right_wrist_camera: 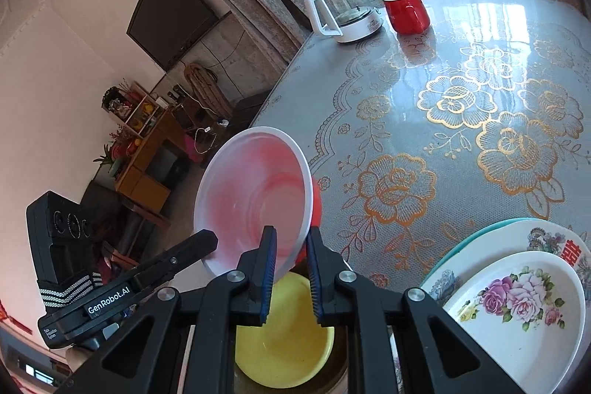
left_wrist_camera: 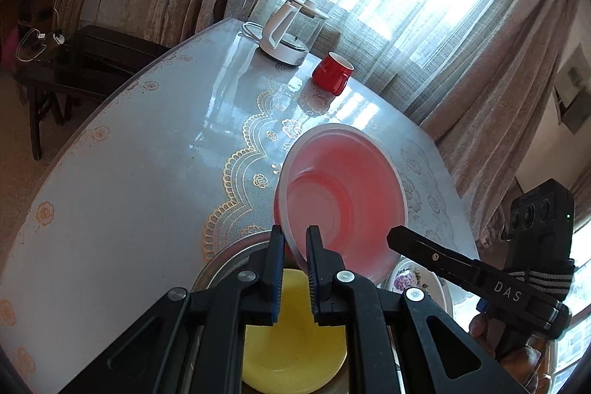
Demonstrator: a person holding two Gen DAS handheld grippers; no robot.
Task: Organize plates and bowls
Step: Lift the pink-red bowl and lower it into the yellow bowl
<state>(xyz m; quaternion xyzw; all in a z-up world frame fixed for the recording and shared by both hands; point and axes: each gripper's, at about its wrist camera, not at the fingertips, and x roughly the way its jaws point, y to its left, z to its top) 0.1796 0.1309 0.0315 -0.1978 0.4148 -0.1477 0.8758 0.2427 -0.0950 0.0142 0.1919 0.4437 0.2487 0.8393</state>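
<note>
The pink bowl (left_wrist_camera: 341, 198) is gripped by its rim from two sides: the left tongs (left_wrist_camera: 295, 237) are clenched on the near rim, and the right tongs (right_wrist_camera: 290, 239) are clenched on the rim at another spot, so the bowl is carried tilted above the counter (left_wrist_camera: 129, 154), clear of it. Directly below both pairs of tongs a yellow bowl (right_wrist_camera: 284, 346) is seen, resting inside a metal basin (left_wrist_camera: 221, 261) whose rim shows only in the left view. Judged from this, the pink bowl is most likely meant to be nested with the yellow one or moved to a stack. For that to go well, both grips should be kept firm and the two hands moved together, so that the thin rim is not twisted or slipped; the bowl should be levelled before it is lowered and centred over its target, and one pair of tongs should be released only once the base is seated. To the right of the right tongs, a floral plate (right_wrist_camera: 517, 312) is shown lying on a larger patterned plate (right_wrist_camera: 543, 239), with a teal rim beneath; in the left view only a sliver of the floral plate is seen. Far ahead of the tongs, a red mug (left_wrist_camera: 332, 72) and a kettle (left_wrist_camera: 286, 36) stand well apart from the dishes.
</note>
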